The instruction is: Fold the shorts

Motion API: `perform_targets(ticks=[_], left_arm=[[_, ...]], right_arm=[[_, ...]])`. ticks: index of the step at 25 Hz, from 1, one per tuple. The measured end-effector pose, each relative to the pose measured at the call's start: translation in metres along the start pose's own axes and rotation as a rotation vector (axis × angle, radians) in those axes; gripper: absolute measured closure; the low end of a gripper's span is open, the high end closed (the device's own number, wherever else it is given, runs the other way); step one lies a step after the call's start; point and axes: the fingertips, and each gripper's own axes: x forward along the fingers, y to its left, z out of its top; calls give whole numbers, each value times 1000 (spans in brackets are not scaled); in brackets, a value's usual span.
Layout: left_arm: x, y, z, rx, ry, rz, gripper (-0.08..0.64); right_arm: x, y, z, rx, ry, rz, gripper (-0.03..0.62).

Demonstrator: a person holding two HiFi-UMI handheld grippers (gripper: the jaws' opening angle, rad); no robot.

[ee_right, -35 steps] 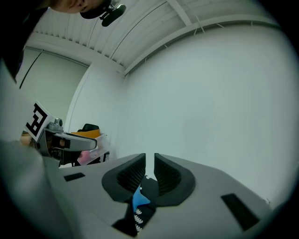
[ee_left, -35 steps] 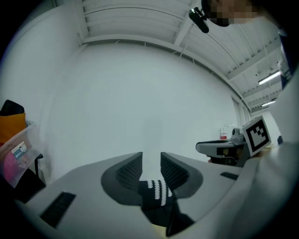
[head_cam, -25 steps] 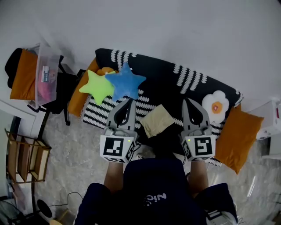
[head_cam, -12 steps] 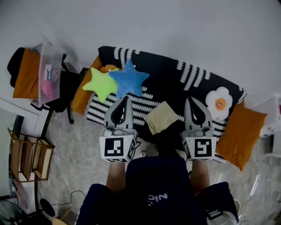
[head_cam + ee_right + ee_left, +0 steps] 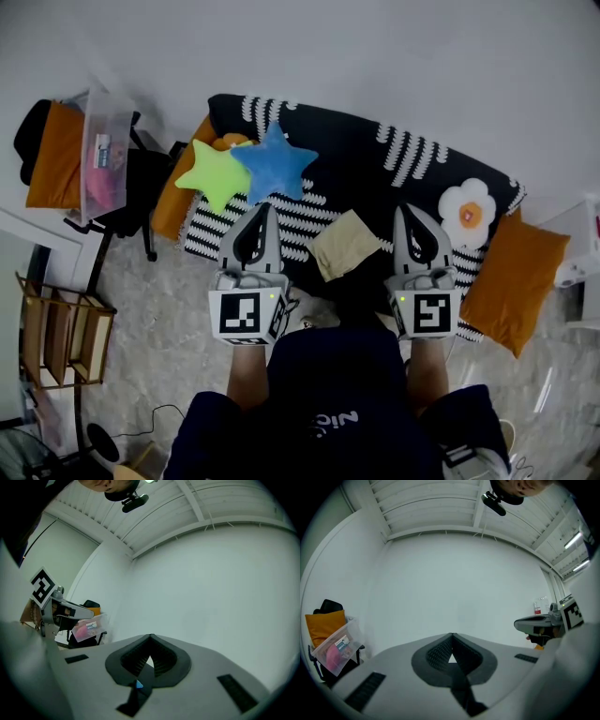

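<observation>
Surface: low couch (image 5: 347,173) under a black throw with bands of white stripes, running from upper left to right in the head view.
Room: plain white wall (image 5: 394,56) behind; grey marbled floor (image 5: 155,300) in front; wooden rack (image 5: 56,336) at the left edge; clear plastic box (image 5: 101,150) on a black chair (image 5: 141,183) at upper left.
Cushions: one green star cushion (image 5: 217,173) and one blue star cushion (image 5: 272,164), overlapping at the couch's left end; one fried-egg cushion (image 5: 466,215) toward the right end; three orange cushions (image 5: 511,281), at the couch's right end, behind the stars and by the box.
Shorts: one pair, tan shorts (image 5: 345,245), folded into a small flat packet, lying on the throw near frame centre, between the two grippers and apart from both.
Shorts axis: longer side slanting from lower left to upper right, one corner pointing toward the wall.
Left gripper (image 5: 269,210): jaws closed tip to tip, nothing between them; left of the shorts.
Right gripper (image 5: 405,212): jaws pressed together, empty; right of the shorts.
</observation>
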Motion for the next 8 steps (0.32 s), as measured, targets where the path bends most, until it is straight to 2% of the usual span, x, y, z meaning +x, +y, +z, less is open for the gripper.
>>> perform_targets(ticks=[8], left_arm=[[0, 4, -4, -4, 9, 2, 558]], right_arm=[[2, 2, 2, -14, -10, -2, 584]])
